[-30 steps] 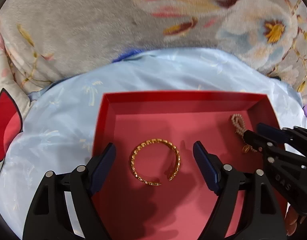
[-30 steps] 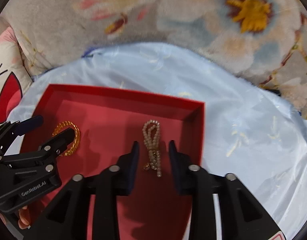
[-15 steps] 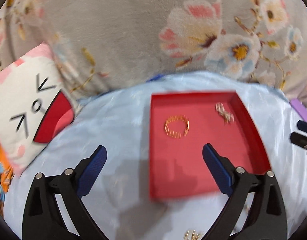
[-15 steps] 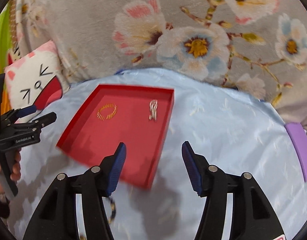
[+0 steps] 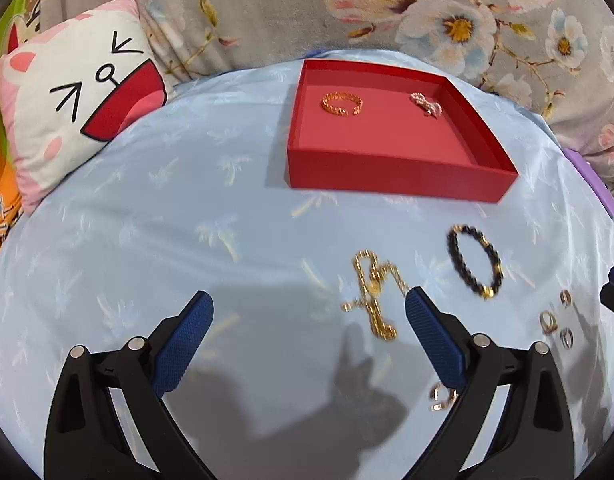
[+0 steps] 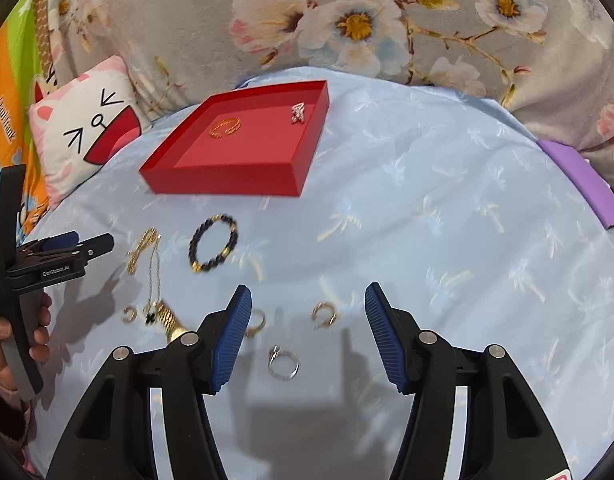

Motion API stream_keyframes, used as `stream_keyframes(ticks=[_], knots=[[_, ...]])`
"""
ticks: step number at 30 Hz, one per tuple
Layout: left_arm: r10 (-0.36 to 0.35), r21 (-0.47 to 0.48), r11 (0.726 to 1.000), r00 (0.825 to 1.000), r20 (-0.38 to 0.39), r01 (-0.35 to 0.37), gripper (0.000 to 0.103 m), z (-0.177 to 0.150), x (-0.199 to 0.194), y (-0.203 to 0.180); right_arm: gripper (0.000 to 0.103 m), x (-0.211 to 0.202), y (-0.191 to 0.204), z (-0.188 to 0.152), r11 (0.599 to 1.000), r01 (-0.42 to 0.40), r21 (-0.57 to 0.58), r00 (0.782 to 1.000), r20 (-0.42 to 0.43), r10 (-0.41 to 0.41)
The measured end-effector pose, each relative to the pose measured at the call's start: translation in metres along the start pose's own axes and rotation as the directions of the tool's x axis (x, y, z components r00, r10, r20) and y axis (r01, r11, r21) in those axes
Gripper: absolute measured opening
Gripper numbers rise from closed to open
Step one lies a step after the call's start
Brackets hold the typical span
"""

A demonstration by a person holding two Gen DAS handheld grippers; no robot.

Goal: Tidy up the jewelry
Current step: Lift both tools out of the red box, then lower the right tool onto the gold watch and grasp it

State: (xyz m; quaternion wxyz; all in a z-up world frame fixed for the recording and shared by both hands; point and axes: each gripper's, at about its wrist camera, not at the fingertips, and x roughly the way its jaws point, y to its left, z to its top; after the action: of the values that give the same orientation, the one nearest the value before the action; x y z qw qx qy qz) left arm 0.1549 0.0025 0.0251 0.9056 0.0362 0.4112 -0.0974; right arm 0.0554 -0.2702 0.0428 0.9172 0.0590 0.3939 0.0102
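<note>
A red tray (image 5: 391,182) (image 6: 227,184) on the light blue cloth holds a gold bangle (image 5: 342,104) (image 6: 225,127) and a small pearl bracelet (image 5: 426,104) (image 6: 298,113). On the cloth nearer me lie a gold chain (image 5: 373,292) (image 6: 145,250), a black bead bracelet (image 5: 473,262) (image 6: 213,249), a silver ring (image 6: 283,362) and several gold rings (image 6: 325,315). My left gripper (image 5: 309,332) (image 6: 89,246) is open and empty, just left of the chain. My right gripper (image 6: 307,330) is open and empty above the rings.
A cat-face pillow (image 5: 75,92) (image 6: 87,128) lies at the left. A floral grey blanket (image 6: 347,20) runs along the back. A purple object (image 6: 583,182) lies at the cloth's right edge.
Both grippers have pulled back and up from inside the tray, leaving the bangle and pearl bracelet there. The right gripper has opened wider. Loose jewelry on the cloth has come into view.
</note>
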Motion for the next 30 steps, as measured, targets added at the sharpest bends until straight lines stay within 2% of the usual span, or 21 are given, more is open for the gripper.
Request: stream_keyframes(ticks=[7,11,17,21,24,26,28,30], knots=[[0.012,-0.015,1.000,1.000,0.014,-0.011,0.094,-0.036,-0.010,-0.005,0.058,0.008,0.043,-0.028,0.981,-0.149,-0.125,0.989,-0.035,0.145],[0.003,-0.024,1.000,1.000,-0.009,-0.003,0.094,-0.043,-0.008,-0.002,0.058,0.019,0.063,-0.033,0.967,-0.184,-0.176,0.983,-0.062,0.175],[-0.021,-0.063,0.998,0.999,-0.026,0.020,0.094,-0.044,-0.004,0.005,0.056,0.039,0.074,-0.032,0.960,-0.193,-0.203,0.979,-0.102,0.175],[-0.032,-0.088,0.996,0.999,-0.032,0.029,0.094,-0.045,-0.003,0.009,0.047,0.047,0.080,-0.030,0.957,-0.191,-0.217,0.979,-0.117,0.169],[-0.037,-0.094,0.995,0.999,-0.035,0.033,0.094,-0.046,-0.002,0.010,0.034,0.051,0.083,-0.031,0.954,-0.194,-0.229,0.977,-0.131,0.167],[-0.038,-0.090,0.995,0.999,-0.035,0.035,0.094,-0.046,-0.002,0.010,0.030,0.051,0.084,-0.031,0.954,-0.193,-0.232,0.977,-0.131,0.166],[-0.038,-0.087,0.996,0.999,-0.036,0.035,0.094,-0.046,-0.001,0.009,0.021,0.050,0.081,-0.031,0.955,-0.196,-0.223,0.977,-0.132,0.170],[-0.038,-0.086,0.996,0.999,-0.036,0.035,0.095,-0.046,-0.001,0.009,0.021,0.049,0.078,-0.032,0.957,-0.200,-0.210,0.976,-0.133,0.175]])
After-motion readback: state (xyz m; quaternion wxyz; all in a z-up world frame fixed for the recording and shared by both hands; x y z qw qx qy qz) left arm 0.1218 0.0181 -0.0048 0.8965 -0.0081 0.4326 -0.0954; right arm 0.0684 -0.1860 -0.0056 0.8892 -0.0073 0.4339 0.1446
